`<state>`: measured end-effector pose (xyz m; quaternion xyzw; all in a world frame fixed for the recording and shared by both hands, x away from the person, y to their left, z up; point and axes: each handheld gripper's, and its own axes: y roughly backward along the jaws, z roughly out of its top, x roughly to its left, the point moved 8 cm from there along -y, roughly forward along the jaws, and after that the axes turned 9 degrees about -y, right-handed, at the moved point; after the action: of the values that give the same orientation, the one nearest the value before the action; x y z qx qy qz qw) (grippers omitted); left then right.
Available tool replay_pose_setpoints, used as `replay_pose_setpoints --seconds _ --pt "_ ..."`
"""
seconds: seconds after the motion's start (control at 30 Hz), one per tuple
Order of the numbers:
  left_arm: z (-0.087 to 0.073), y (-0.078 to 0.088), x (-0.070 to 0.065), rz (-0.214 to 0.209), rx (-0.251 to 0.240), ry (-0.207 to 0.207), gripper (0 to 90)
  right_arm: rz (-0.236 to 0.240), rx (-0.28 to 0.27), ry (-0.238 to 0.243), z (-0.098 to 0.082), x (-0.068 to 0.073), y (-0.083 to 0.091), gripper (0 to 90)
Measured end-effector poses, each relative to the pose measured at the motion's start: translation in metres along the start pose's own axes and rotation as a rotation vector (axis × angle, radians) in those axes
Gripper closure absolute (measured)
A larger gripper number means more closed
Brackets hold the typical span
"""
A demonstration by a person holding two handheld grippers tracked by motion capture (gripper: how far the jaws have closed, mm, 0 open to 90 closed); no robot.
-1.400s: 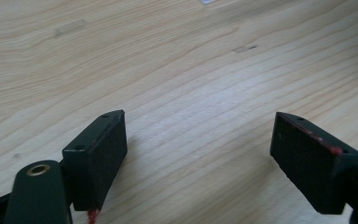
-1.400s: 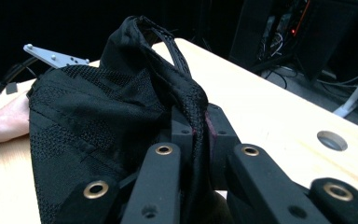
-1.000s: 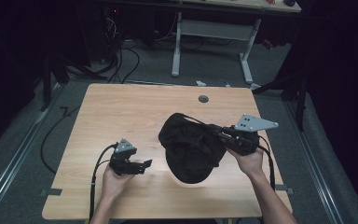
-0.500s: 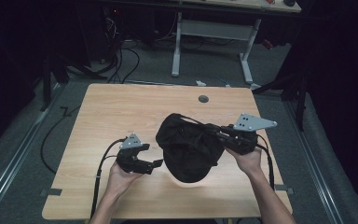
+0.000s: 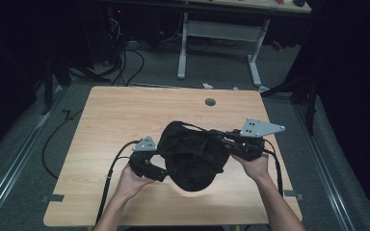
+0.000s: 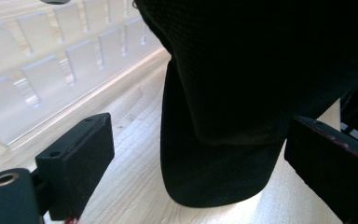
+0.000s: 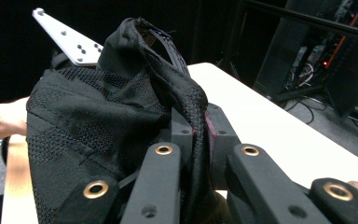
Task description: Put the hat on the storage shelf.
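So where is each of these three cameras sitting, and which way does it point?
High view: above the person's side, looking forward and down on the light wooden table; both forearms, the left tool and the right tool enter from below.
Left gripper view: on the left tool, looking between its open black jaws at the black mesh fabric cap.
Right gripper view: on the right tool, looking along jaws shut on the cap's edge; the other hand shows at left.
All three share the cap and table.
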<state>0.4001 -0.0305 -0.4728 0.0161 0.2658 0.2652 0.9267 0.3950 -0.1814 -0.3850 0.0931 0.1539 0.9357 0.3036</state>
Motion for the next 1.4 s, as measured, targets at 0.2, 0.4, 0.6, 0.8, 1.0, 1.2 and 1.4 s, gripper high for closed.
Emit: replay_pose_setpoints --seconds 0.2,0.4,0.6,0.8,1.0,1.2,1.4 --pt "0.001 -0.001 -0.006 -0.037 -0.001 0.011 9.5 0.026 -0.009 0.012 0.001 0.003 0.0 84.8" --pt "0.002 0.0 -0.014 -0.064 0.003 0.023 18.3 0.028 -0.019 0.009 0.001 0.002 -0.002 84.8" --pt "0.001 0.004 -0.02 -0.072 0.021 -0.003 27.4 0.026 -0.027 -0.008 0.002 -0.001 -0.008 84.7" --pt "-0.001 0.008 -0.021 -0.051 0.015 -0.051 35.0 0.021 -0.028 -0.025 0.001 -0.004 -0.013 84.7" --pt "-0.003 0.008 -0.021 -0.075 0.039 -0.047 44.5 0.005 -0.032 -0.043 0.0 -0.011 -0.02 84.7" --pt "-0.011 0.006 -0.024 -0.088 0.073 -0.074 57.2 -0.004 -0.007 -0.059 -0.005 -0.017 -0.029 84.4" --pt "-0.007 0.013 -0.032 -0.114 0.073 -0.078 62.3 -0.005 -0.014 -0.067 -0.004 -0.021 -0.028 84.1"
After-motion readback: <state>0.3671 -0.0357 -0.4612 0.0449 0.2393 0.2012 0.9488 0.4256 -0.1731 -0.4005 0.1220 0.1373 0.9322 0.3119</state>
